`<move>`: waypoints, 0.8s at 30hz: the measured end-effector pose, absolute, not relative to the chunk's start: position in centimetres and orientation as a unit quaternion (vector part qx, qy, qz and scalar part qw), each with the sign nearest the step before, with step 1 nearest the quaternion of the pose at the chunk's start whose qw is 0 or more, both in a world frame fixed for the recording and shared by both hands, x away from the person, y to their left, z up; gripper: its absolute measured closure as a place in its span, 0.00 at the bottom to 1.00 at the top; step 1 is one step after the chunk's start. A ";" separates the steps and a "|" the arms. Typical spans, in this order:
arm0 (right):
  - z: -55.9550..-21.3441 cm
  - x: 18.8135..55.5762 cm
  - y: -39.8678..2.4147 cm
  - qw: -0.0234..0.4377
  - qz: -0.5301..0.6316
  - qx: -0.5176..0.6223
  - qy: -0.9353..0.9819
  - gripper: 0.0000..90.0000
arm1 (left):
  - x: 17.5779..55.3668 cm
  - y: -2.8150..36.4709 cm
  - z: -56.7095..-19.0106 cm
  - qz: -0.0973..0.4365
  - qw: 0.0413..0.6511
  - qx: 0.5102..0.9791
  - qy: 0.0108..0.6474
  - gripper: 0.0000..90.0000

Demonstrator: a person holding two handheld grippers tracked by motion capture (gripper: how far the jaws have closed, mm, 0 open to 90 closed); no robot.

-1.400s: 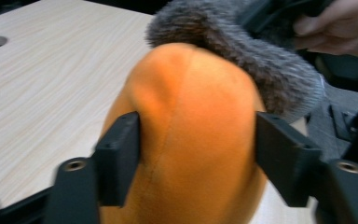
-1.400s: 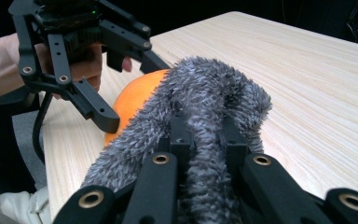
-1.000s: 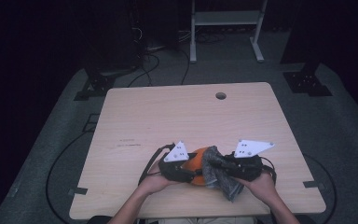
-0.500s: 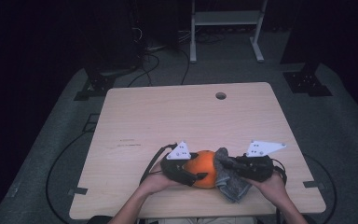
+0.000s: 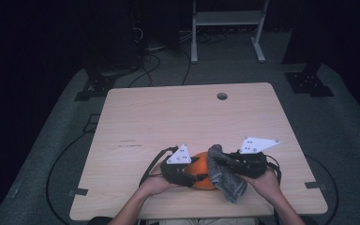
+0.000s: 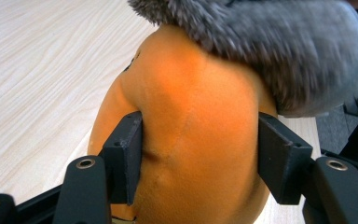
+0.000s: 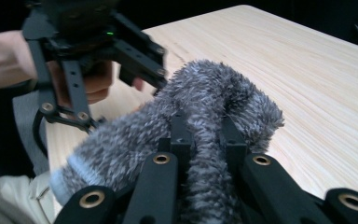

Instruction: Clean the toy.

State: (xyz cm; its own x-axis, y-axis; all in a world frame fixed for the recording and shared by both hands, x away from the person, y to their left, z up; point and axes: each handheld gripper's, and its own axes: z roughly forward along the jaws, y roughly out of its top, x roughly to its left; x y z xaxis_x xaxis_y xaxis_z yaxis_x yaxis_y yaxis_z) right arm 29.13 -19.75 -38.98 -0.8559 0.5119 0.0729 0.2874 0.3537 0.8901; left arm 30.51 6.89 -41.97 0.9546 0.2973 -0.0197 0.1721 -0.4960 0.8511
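An orange plush ball (image 5: 200, 177) lies near the table's front edge. My left gripper (image 5: 186, 171) has it between its jaws. In the left gripper view both pads dent the orange plush (image 6: 196, 116), and the jaws have just been closing on it. A grey fuzzy sock (image 5: 225, 177) drapes over the ball's right side. My right gripper (image 5: 236, 165) is shut on a fold of it. In the right gripper view the grey pile (image 7: 205, 98) bulges around the jaws, and the left gripper (image 7: 98, 46) sits behind it. The sock's edge (image 6: 270, 42) hangs over the plush.
The light wooden table (image 5: 168, 122) has a round cable hole (image 5: 222, 96) at the back. A white metal stand (image 5: 227, 21) and cables lie on the dark floor beyond. Both forearms come in from the bottom edge.
The grey sock has slid to the right off the top of the orange ball, baring more orange. Both hands have stayed about where they were.
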 end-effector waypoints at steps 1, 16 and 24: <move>-39.2 29.2 -20.2 0.109 0.514 0.252 0.813 0.89 | 30.5 6.9 -42.0 0.062 0.486 0.861 0.139 0.45; -39.3 28.2 -21.6 0.079 0.543 0.253 0.797 0.89 | 31.0 8.1 -40.5 0.076 0.524 0.830 0.177 0.49; -38.3 29.4 -19.1 0.085 0.563 0.241 0.786 0.89 | 30.8 8.2 -40.2 0.123 0.498 0.839 0.181 0.49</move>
